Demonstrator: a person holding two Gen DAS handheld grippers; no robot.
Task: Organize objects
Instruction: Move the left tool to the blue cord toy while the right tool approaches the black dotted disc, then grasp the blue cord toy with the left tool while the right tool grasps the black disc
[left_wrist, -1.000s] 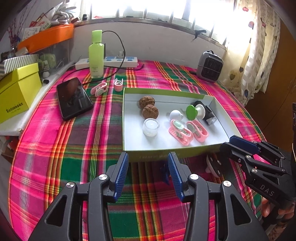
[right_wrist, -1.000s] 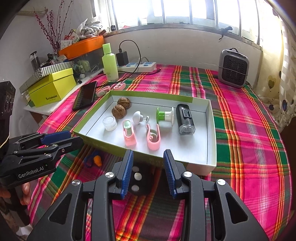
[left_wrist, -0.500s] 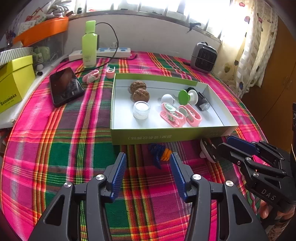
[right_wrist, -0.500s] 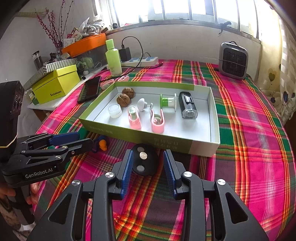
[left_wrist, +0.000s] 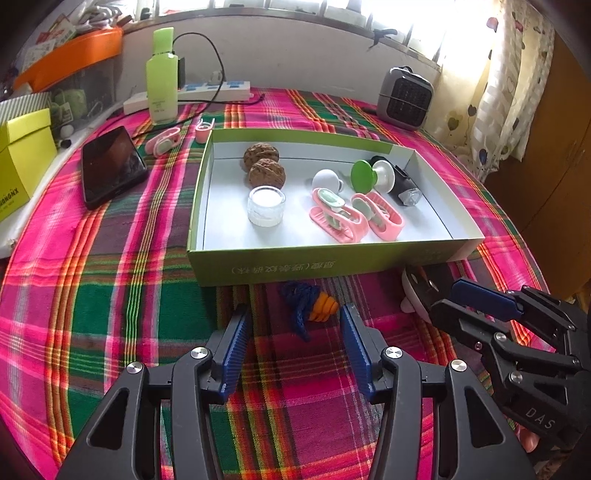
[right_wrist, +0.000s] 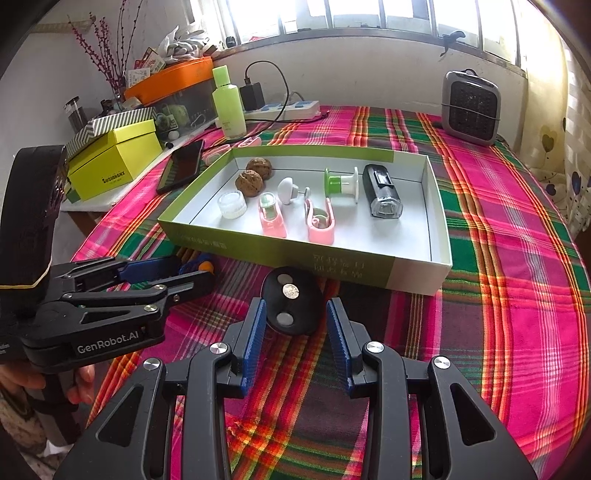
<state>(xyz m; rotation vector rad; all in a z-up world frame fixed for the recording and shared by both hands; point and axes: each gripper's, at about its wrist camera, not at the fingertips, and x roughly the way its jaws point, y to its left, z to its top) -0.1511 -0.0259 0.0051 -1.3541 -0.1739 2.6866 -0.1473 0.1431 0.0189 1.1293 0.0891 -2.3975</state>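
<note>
- Already stowed in the green-walled box (left_wrist: 369, 264), beyond both sets of jaws: two walnuts (left_wrist: 266, 176), a small clear jar (left_wrist: 266, 205), two pink clips (left_wrist: 338, 216), a white knob (left_wrist: 325, 180), a green-and-white spool (left_wrist: 371, 174), a black lamp-like unit (left_wrist: 400, 184).
- Still outside, on the plaid tabletop (left_wrist: 110, 295): blue-and-orange knitted piece (left_wrist: 308, 304), lying just ahead of and between the left gripper's (left_wrist: 295, 332) jaws, near the box's front wall.
- Still outside: black oval disc (right_wrist: 293, 301) with three round studs, lying partly between the tips of the right gripper's (right_wrist: 295, 325) jaws, just short of the box wall.
- Still outside, well beyond the left jaws and off the box's far left corner: two more pink clips (left_wrist: 164, 141); whether meant for the box, cannot tell.
- Left jaws: spread wide, gripping nothing, no contact with the knitted piece visible.
- Right jaws: spread wide, flanking the disc, not closed on it; contact uncertain.
- Judged progress: well past halfway; two near items lined up for pick-up, neither lifted yet.
- Not part of the sorting, by appearance: phone (left_wrist: 110, 166), green bottle (left_wrist: 161, 77), small heater (left_wrist: 405, 98).
</note>
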